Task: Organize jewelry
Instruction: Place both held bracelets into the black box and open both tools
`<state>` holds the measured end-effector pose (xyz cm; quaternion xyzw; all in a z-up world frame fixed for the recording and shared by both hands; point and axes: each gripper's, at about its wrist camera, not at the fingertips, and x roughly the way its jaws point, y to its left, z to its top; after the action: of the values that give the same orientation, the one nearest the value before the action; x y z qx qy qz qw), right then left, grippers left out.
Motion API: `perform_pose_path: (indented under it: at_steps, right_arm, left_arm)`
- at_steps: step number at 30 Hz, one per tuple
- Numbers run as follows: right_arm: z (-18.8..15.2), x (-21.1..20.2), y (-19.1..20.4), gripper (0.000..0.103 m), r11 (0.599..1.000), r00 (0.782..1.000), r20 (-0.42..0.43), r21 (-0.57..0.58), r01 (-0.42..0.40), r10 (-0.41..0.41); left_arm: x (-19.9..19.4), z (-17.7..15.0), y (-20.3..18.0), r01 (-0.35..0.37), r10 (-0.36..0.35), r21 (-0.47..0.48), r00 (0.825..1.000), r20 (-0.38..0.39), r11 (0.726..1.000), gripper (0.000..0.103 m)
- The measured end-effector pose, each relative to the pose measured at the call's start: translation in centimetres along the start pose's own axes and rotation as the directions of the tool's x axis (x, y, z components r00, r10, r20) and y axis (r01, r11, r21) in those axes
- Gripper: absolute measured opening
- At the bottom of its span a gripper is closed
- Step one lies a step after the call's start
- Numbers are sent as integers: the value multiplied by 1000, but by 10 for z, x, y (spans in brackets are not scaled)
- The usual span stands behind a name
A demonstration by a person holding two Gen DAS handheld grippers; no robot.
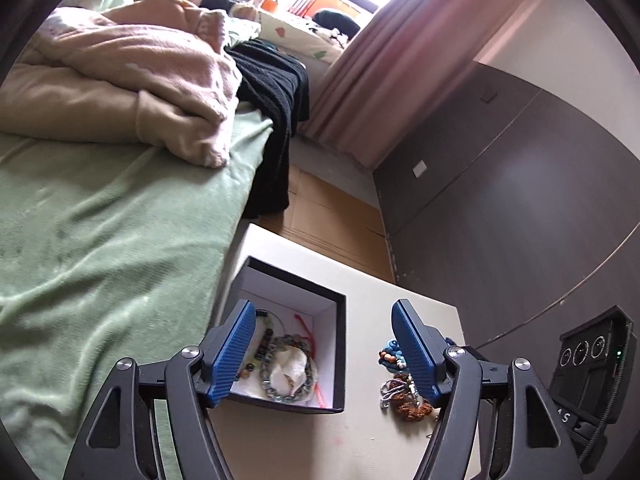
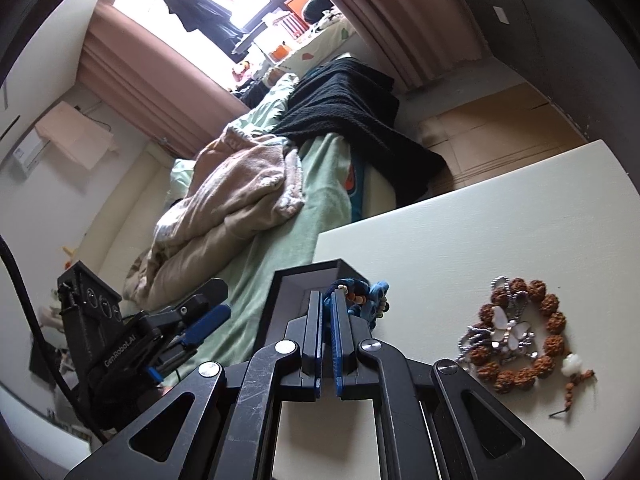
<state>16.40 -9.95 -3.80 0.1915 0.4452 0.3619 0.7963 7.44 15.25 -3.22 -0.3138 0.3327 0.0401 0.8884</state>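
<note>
Daylight floods in from the window [image 2: 224, 4], which is blown out to white in both views. The room elsewhere is dim, with soft shadows. Fisheye distortion bends straight edges, and black vignetting rings each frame. Focus is fairly sharp.

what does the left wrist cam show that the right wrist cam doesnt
Only the left wrist view shows the box's contents: a green bead bracelet and a red cord. Only the right shows the right tongs shut on the blue bracelet, and the butterfly pendant. Both show the black box, brown bead bracelet and white table.
</note>
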Motion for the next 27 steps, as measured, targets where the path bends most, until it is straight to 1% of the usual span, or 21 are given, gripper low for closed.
perform_pose_path:
  at_steps: [6, 10, 11, 12, 13, 14, 15, 16, 17, 21, 27]
  right_arm:
    - [-1, 9, 22, 6, 998, 998, 10, -10, -62, 63]
    - [-3, 21, 37, 6, 991, 991, 15, -10, -136, 136]
    - [-4, 25, 39, 10, 991, 991, 19, -15, -130, 131]
    - [-5, 31, 41, 17, 994, 995, 5, -24, -104, 105]
    - [-5, 38, 41, 40, 997, 997, -25, -28, -68, 67]
    - [-7, 43, 37, 48, 999, 998, -50, -16, -38, 38]
    - [-9, 43, 32, 50, 1000, 998, -49, 3, -26, 26]
    - [-11, 41, 27, 50, 999, 999, -37, 19, -26, 27]
    - [-11, 39, 26, 50, 1000, 999, -36, 21, -23, 24]
    - [-8, 21, 14, 52, 999, 999, -13, 27, 30, -30]
    - [-4, -18, -16, 53, 992, 996, 33, 96, 80, -83]
  left_arm:
    - [-10, 3, 13, -5, 6, -34, 1000, 11, 999, 71]
    - [-15, 4, 21, -7, 8, -55, 1000, 17, 998, 71]
    - [-15, 4, 22, -8, 8, -60, 1000, 14, 998, 71]
    - [-15, 4, 23, -7, 8, -62, 1000, 9, 998, 71]
    - [-15, 3, 23, -5, 6, -62, 1000, 5, 998, 71]
    - [-16, 2, 23, -1, 1, -61, 1000, 2, 998, 71]
    - [-16, 2, 22, 0, 0, -58, 1000, 0, 998, 71]
    - [-16, 1, 21, 0, 0, -53, 1000, -1, 999, 71]
    - [-15, 1, 20, 0, 0, -51, 1000, -2, 999, 71]
    - [-14, -2, 13, 7, -7, -43, 1000, -7, 999, 71]
    - [-7, -12, -5, 6, -7, -1, 1000, -23, 1000, 71]
